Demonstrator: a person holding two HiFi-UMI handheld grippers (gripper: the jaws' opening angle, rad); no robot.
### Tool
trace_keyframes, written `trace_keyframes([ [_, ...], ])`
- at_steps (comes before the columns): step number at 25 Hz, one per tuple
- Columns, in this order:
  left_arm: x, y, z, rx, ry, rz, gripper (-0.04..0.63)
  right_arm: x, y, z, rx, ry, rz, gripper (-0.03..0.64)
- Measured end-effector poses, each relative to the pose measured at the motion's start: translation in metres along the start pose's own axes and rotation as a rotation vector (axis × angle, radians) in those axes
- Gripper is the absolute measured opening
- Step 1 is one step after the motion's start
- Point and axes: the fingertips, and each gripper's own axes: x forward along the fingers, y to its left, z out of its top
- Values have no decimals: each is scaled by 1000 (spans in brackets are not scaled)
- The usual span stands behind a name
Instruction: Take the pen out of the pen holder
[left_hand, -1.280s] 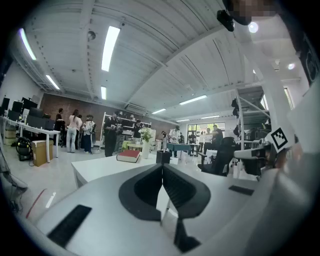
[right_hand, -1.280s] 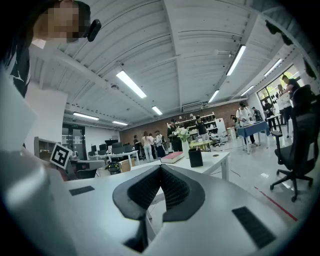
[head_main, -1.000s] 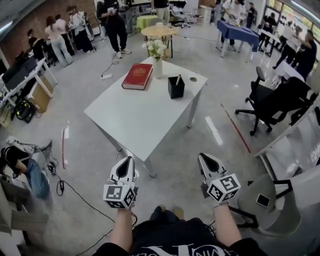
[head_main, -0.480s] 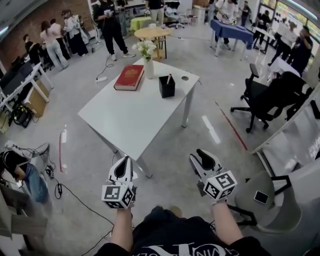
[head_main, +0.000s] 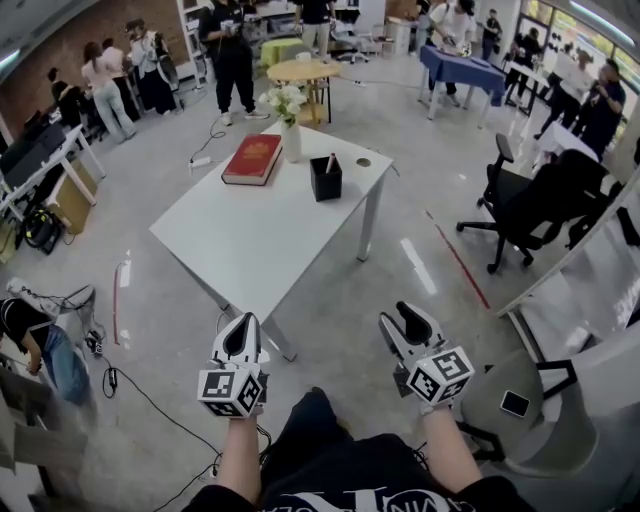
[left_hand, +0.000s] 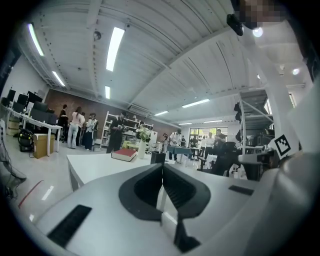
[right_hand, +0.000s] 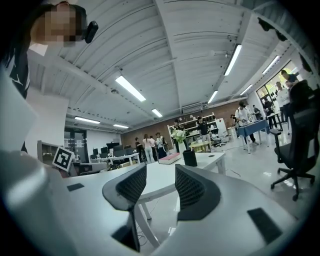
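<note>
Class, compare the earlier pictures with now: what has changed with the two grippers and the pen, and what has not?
The right gripper has just been opening its jaws, which now stand wide apart with nothing between them. The left gripper stays shut and empty. The pen still stands in the pen holder on the table, untouched, with both grippers short of the table.

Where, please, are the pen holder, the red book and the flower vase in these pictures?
pen holder (head_main: 325, 181): head view, on its black front wall.
red book (head_main: 251, 160): head view, on the middle of its cover.
flower vase (head_main: 291, 145): head view, on its white body.
</note>
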Motion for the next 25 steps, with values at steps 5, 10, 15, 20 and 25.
trace_keyframes([
  [5,24,3,-4,8,18,-9,5,16,-19,-5,22,8,-8,193],
  [10,69,16,-8,3,33,-21,5,49,-43,-4,31,24,-10,198],
  [15,124,33,2,-6,33,-36,5,92,-74,9,27,33,-25,198],
  [20,172,45,17,-9,26,-55,5,132,-98,28,17,34,-31,198],
  [25,209,58,26,5,31,-74,5,164,-117,34,30,35,-46,196],
])
